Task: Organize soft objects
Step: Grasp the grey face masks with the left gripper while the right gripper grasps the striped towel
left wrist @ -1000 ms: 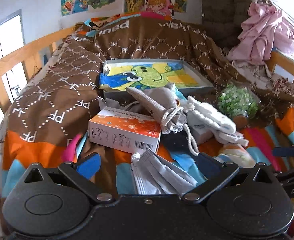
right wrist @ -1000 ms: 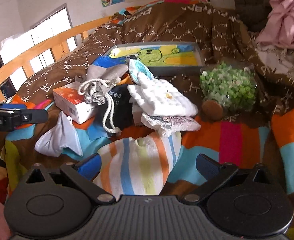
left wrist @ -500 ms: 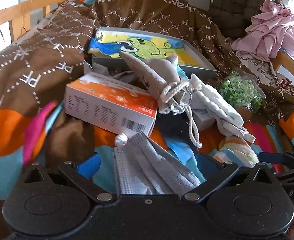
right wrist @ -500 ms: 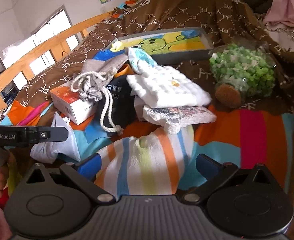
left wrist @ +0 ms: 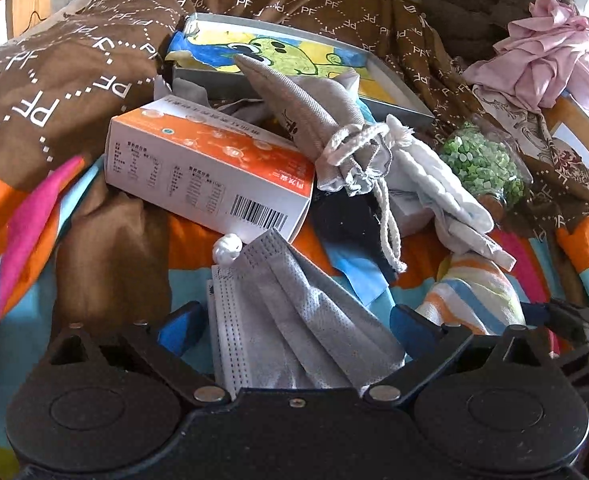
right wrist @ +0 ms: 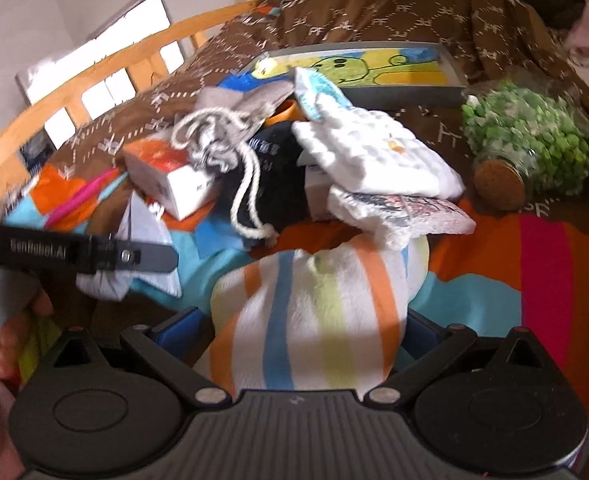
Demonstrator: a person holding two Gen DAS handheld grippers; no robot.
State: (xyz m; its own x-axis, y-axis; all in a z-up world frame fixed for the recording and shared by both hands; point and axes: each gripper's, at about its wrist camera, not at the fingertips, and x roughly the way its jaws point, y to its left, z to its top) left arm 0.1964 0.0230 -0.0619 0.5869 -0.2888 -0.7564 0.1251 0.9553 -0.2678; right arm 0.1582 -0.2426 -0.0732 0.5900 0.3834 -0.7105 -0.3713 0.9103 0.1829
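Between my left gripper's (left wrist: 294,322) blue fingers (left wrist: 180,322): grey face masks (left wrist: 294,320), several, fanned flat on the bedding; jaws wide, just now narrowing a little, pads on either side and not seen to press.

Between my right gripper's (right wrist: 294,324) blue fingers (right wrist: 182,326): striped towel (right wrist: 314,312), white with orange, blue and green bands, bunched; jaws wide, pads at its flanks, contact hidden by the cloth.

Just beyond the masks: orange-and-white carton (left wrist: 210,172), barcode end toward me, one corner over the masks' far edge.

On the carton's right end: grey drawstring pouch (left wrist: 322,120), white cord trailing down across a black cloth (left wrist: 346,216).

Right of the pouch: white quilted cloth (right wrist: 378,156), folded, lying over a printed pale cloth (right wrist: 406,210) that touches the striped towel's top.

Further right: cork-stoppered glass jar (right wrist: 530,148) of green pieces, on its side.

Behind the heap: shallow grey tray (left wrist: 398,96) lined with a green cartoon picture.

Under all: bedspread (left wrist: 54,92), brown with white lettering, bright stripes nearer me.

Far right corner: pink garment (left wrist: 550,60), crumpled.

Left edge, right-hand view: a person's hand (right wrist: 10,340) on the other gripper's handle.
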